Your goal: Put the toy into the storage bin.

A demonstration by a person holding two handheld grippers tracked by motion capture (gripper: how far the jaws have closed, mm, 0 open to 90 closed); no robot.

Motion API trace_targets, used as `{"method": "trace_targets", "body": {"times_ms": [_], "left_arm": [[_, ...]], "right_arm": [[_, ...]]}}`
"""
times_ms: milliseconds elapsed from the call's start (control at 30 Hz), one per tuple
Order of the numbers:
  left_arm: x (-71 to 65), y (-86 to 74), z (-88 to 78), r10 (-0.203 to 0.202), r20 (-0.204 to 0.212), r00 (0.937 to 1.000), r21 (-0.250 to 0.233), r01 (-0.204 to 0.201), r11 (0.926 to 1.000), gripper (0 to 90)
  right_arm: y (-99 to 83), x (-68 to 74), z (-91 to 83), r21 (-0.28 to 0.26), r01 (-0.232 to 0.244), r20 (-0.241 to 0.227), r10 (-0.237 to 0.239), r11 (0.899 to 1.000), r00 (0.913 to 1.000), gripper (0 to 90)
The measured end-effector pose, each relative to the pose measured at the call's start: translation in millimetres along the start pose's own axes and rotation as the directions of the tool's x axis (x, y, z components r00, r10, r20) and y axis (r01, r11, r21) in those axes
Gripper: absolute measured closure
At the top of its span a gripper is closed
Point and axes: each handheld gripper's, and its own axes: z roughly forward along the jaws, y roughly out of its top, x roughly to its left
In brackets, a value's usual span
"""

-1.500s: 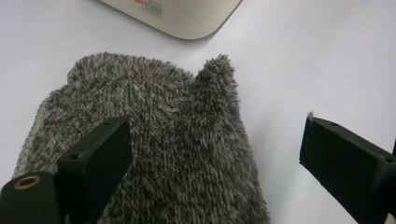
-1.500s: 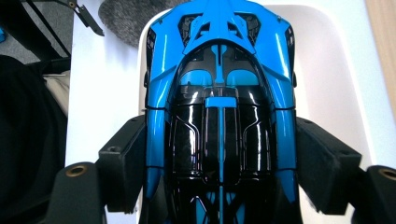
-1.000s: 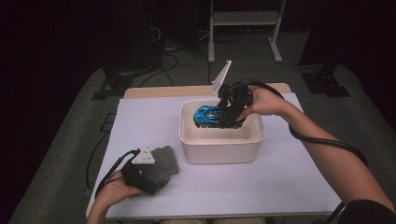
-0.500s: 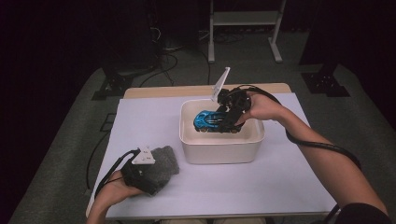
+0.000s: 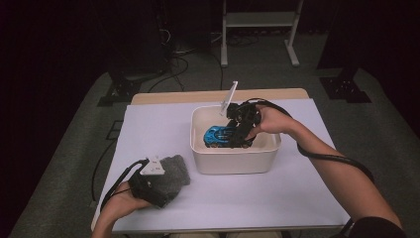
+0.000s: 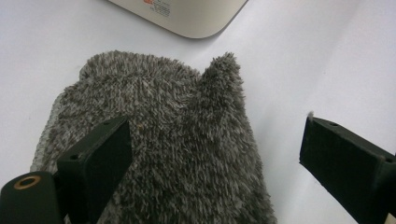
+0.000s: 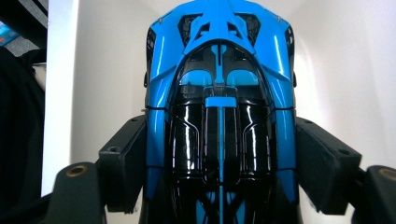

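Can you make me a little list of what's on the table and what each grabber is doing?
toy: blue and black toy car
where the car is: inside the white tub
right gripper: jaws closed on the car's sides
left gripper: jaws open over the grey fluffy mitt
mitt's place: flat on the white table, beside the tub

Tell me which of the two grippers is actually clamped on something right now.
The right gripper: its jaws press both sides of the glossy blue and black toy car over the white plastic tub. The left gripper stands open above the grey fuzzy cloth.
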Motion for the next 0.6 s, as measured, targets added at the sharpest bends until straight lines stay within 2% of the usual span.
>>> {"method": "trace_targets", "body": {"times_ms": [233, 600], "left_arm": [[-0.5, -0.4, -0.6, -0.002, -0.002, 1.0000, -0.003, 0.002, 1.0000, 8.7], [-1.2, -1.1, -0.5, -0.006, -0.001, 1.0000, 0.001, 0.006, 1.0000, 8.7]], "right_arm": [[-2.5, -1.3, 12.3, 0.009, -0.007, -0.016, 0.007, 1.000, 0.9998, 25.2], [-7.4, -5.4, 21.2, 0.016, -0.016, -0.026, 0.017, 1.000, 0.9995, 25.2]]}}
